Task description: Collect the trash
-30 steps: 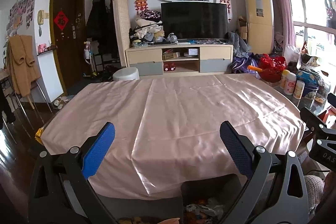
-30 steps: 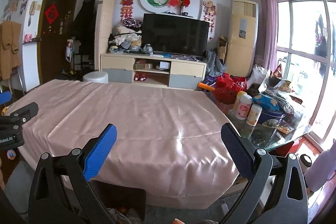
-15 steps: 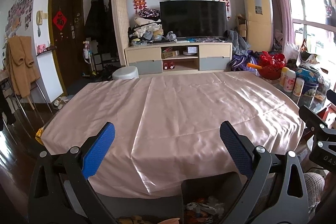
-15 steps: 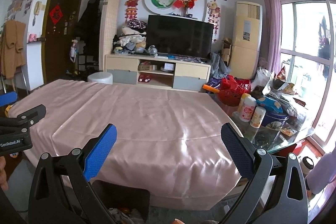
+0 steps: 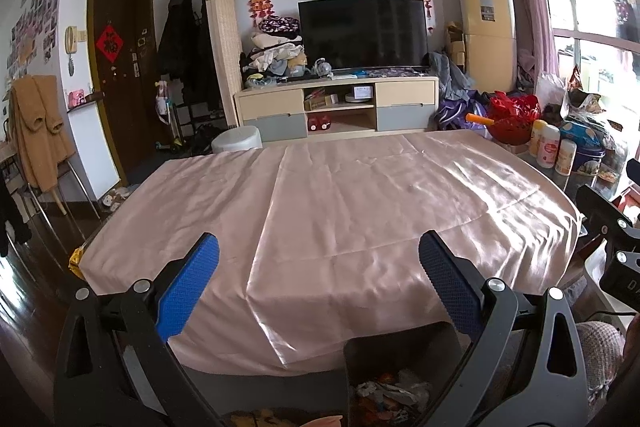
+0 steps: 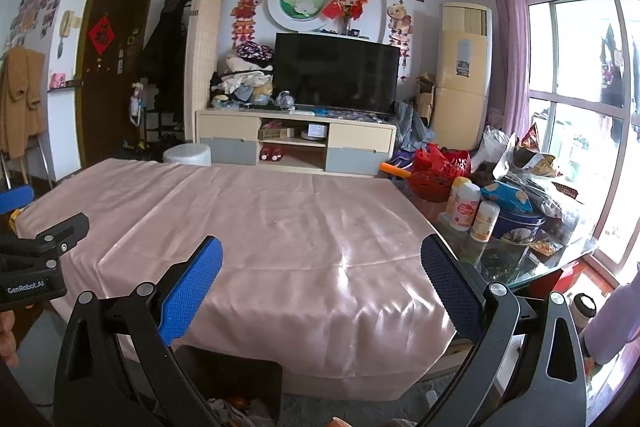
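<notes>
Below our left gripper (image 5: 319, 277), a dark bin (image 5: 400, 351) stands on the floor against the near edge of the counter (image 5: 320, 195), with crumpled trash (image 5: 390, 391) lying inside it. The bin sits low between the two blue pads, nearer the right-hand pad. We hold the left gripper spread wide, nothing between its pads.

Our right gripper (image 6: 321, 279) is likewise spread wide and empty. From its view the same bin (image 6: 228, 371) shows at the bottom, below and just right of its left pad, with a little trash (image 6: 236, 405) visible in the opening.

Counts: one bin, one counter draped in a pink satin cloth (image 6: 280, 239). We see no loose trash on the cloth. At the counter's right end the glass top is bare of cloth, and three white plastic bottles (image 6: 466, 205) stand there in a cluster, beside one blue round tin (image 6: 518, 225) and a heap of snack bags (image 6: 532, 163). One red basket (image 6: 436, 175) sits just behind them.

Each gripper shows at the edge of the other's view: the right (image 5: 612, 247) and the left (image 6: 36, 263).
</notes>
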The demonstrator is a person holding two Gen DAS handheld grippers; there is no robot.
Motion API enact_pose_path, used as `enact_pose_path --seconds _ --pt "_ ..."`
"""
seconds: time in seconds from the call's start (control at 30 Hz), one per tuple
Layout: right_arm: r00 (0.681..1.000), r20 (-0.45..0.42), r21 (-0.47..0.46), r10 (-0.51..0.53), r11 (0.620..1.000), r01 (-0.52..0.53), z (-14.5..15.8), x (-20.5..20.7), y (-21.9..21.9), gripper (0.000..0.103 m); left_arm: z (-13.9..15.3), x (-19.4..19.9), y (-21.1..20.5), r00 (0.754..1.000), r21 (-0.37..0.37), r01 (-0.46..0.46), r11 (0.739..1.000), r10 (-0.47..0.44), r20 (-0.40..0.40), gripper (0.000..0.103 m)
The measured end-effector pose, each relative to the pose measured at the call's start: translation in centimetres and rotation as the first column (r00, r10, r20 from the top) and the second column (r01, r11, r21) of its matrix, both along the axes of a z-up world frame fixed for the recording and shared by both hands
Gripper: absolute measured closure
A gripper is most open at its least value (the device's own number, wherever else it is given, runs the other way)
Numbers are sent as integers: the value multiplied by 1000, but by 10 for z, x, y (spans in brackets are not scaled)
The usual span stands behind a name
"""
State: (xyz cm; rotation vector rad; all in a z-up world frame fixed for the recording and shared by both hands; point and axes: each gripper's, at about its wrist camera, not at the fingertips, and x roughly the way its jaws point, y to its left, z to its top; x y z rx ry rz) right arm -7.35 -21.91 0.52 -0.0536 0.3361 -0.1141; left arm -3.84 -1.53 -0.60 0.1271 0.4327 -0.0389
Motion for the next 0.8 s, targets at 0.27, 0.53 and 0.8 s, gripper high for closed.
enact_pose_path --seconds 0.27,0.53,0.8 --pt "1000 -2 0 -4 1000 4 -1 -1 -1 3 0 0 -1 1000 -2 0 1000 0 -2 8" --pt "1000 -2 12 11 1000 -11 -1 -1 -2 3 0 0 -1 1000 -2 -1 1000 1 -2 8" --pt "1000 -2 17 20 1000 -20 -1 -1 -1 3 0 0 -2 1000 -3 0 1000 0 -4 8"
